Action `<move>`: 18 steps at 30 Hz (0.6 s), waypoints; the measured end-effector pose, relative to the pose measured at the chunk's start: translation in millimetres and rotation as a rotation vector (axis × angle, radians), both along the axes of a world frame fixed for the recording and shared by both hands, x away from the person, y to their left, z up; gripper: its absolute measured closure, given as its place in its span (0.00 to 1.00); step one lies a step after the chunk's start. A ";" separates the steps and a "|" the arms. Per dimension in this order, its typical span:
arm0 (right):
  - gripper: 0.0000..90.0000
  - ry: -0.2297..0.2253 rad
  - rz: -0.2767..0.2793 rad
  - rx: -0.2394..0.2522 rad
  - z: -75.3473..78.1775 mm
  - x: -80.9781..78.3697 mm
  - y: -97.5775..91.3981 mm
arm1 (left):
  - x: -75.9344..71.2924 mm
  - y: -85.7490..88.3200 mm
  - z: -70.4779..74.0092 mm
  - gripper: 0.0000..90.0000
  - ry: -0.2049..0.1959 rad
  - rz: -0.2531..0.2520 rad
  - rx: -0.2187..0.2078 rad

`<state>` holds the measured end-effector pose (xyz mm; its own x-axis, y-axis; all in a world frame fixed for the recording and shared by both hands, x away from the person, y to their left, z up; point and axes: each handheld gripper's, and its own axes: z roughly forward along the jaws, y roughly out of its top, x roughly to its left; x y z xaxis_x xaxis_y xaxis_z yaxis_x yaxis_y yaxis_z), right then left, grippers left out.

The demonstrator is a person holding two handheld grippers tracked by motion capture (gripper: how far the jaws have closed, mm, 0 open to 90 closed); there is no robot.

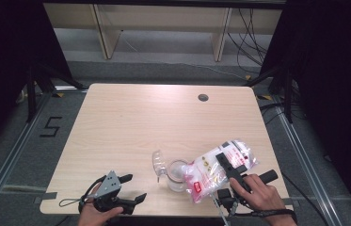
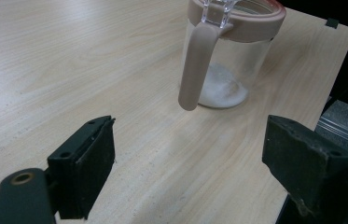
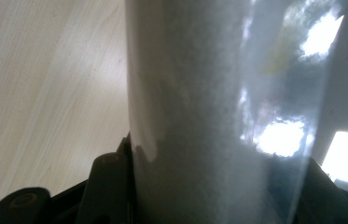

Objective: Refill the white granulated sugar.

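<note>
The plastic bag (image 1: 220, 170) of white granules, printed red and white, lies tilted over the glass jar (image 1: 177, 175) near the front edge of the worktop (image 1: 140, 122), its lower end at the jar's mouth; the jar stands upright, its clear lid (image 1: 157, 162) swung open to the left. The high view gives this layout and both hands — the right gripper (image 1: 227, 165) lies across the bag from the near side, the left gripper (image 1: 134, 188) rests low at the worktop's front left, well apart from the jar. The left gripper view adds what the high view cannot resolve: the jar (image 2: 230, 56) has a dusty-pink rim and a pink handle hanging down its near side, and a small heap of white granules (image 2: 221, 88) sits on its bottom; the jaws here stand wide open, nothing between them, bare wood below. The right gripper view is taken up close by the bag (image 3: 218, 121) — translucent film with the white grain packed behind it and bright glare on its right part; the bag rises straight out from between the jaws, which are partly closed and clamp it on both sides; pale worktop (image 3: 45, 84) shows at the left.
</note>
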<state>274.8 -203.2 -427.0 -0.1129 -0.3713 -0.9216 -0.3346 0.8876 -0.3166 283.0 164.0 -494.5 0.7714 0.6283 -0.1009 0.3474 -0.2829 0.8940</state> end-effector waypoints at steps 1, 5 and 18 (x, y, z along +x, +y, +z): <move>0.62 0.007 -0.005 0.004 0.0 0.0 -0.4 | -0.6 -0.4 -0.2 0.18 0.011 0.011 -0.006; 0.62 -0.002 0.001 -0.013 0.7 -0.2 -1.2 | 0.0 -2.2 -0.9 0.19 0.014 0.007 -0.019; 0.62 -0.005 -0.019 -0.004 -0.1 -1.6 -1.1 | -1.4 -0.9 -0.4 0.19 0.011 0.012 -0.003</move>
